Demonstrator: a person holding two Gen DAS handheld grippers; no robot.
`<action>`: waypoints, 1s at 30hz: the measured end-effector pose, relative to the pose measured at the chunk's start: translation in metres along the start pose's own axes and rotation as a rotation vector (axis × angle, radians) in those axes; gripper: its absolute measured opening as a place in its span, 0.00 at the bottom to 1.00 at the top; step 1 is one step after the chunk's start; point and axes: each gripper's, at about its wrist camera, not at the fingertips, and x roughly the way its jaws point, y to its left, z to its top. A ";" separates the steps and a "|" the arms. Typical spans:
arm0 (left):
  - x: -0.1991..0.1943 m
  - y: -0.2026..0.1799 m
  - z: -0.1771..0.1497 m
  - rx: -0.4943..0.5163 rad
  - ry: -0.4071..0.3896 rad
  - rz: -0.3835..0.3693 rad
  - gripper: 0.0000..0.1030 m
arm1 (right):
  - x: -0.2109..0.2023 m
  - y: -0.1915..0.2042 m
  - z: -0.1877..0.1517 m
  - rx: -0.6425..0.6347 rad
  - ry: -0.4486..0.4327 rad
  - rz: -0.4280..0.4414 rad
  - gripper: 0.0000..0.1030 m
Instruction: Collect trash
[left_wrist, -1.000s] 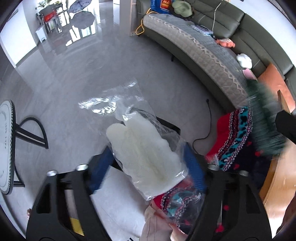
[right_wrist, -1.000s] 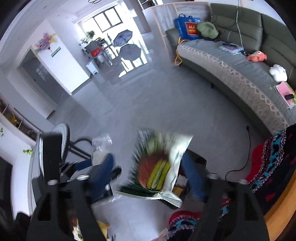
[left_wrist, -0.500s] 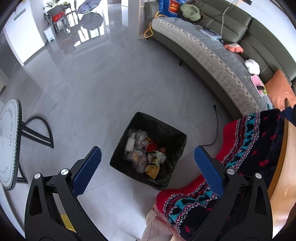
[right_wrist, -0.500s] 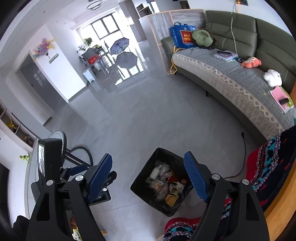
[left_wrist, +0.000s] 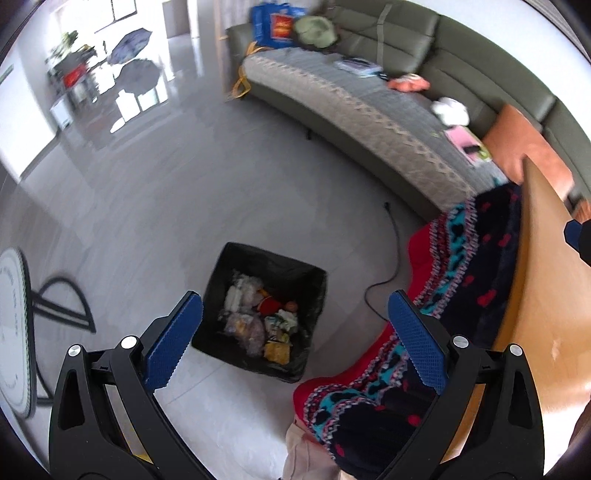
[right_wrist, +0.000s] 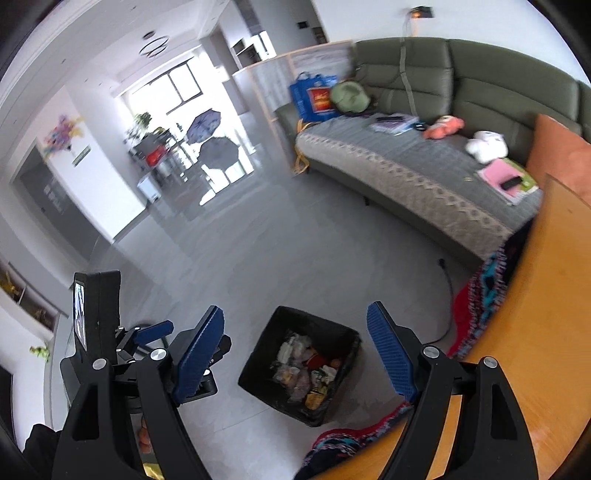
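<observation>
A black-lined trash bin (left_wrist: 227, 266) stands on the grey floor below both grippers, with several wrappers and bags (left_wrist: 258, 321) inside. It also shows in the right wrist view (right_wrist: 284, 317). My left gripper (left_wrist: 295, 339) is open and empty, held above the bin. My right gripper (right_wrist: 295, 354) is open and empty too, higher up, with the bin between its blue pads (right_wrist: 388, 354). The left gripper's body (right_wrist: 147, 336) shows at the lower left of the right wrist view.
A wooden table edge (left_wrist: 546, 295) with a red, black and teal patterned cloth (left_wrist: 461, 277) lies to the right. A long grey-green sofa (left_wrist: 369, 103) runs along the far side. A black cable (left_wrist: 391, 254) trails on the floor. A round side table (left_wrist: 14, 332) stands left.
Both grippers let go of their trash, a clear bag with white stuff on the left and a printed packet on the right, which dropped into the bin. Both views have since tilted up and away.
</observation>
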 end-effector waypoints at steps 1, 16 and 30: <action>-0.003 -0.013 -0.001 0.021 -0.004 -0.014 0.94 | -0.011 -0.009 -0.004 0.010 -0.013 -0.021 0.78; -0.027 -0.208 -0.054 0.360 -0.027 -0.204 0.94 | -0.132 -0.155 -0.098 0.273 -0.102 -0.307 0.84; -0.030 -0.340 -0.132 0.625 -0.026 -0.342 0.94 | -0.208 -0.241 -0.225 0.496 -0.116 -0.532 0.84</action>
